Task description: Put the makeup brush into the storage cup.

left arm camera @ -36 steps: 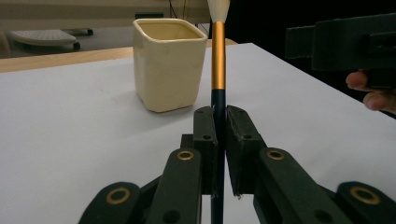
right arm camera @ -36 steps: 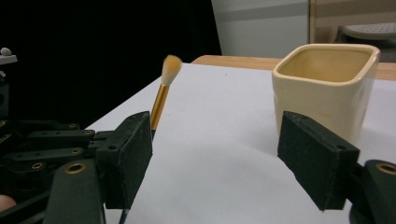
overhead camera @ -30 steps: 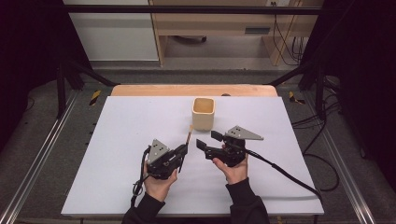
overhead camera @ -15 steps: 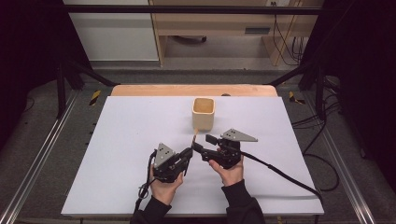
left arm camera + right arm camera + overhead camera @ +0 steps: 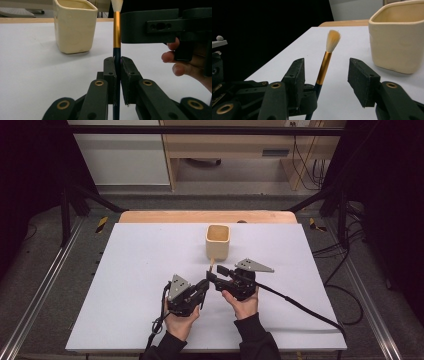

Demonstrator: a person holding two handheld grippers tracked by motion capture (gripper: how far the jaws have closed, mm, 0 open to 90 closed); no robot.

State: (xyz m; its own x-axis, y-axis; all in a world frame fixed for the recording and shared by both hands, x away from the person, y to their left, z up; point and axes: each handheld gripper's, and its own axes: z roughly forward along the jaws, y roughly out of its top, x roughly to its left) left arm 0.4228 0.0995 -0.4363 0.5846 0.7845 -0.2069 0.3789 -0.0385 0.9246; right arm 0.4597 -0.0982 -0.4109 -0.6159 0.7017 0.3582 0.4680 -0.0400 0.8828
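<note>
Brush (image 5: 116, 37): a thin stick with a dark blue handle, a shiny gold band and a soft, pale, fluffy tip. It stands just in front of the cup, near it but not touching.
Cup (image 5: 218, 241): a cream pot with 4 rounded sides and a smooth, glossy skin. It is open on top and stands upright on the table.
Table (image 5: 125, 270): flat, white and plain, with a strip of light wood behind the cup.
Left gripper (image 5: 117, 75): 2 black jaws with flat, rough pads and brass rings at the joints. The jaws are clamped tight on the blue handle of the brush.
Right gripper (image 5: 325, 82): its 2 black jaws stand apart, 1 on each side of the brush. They have just been closing, but the pads do not touch the brush. It sits just in front of the cup.
High view: both hands sit close together in front of the cup, each gripper carries a grey 3-cornered plate, and black cables trail back. The brush is tiny here.
Left gripper view: the grip on the handle, up close, and fingers of the other hand (image 5: 175, 62).
Right gripper view: the fluffy tip (image 5: 333, 40) and the gap beside each pad.
</note>
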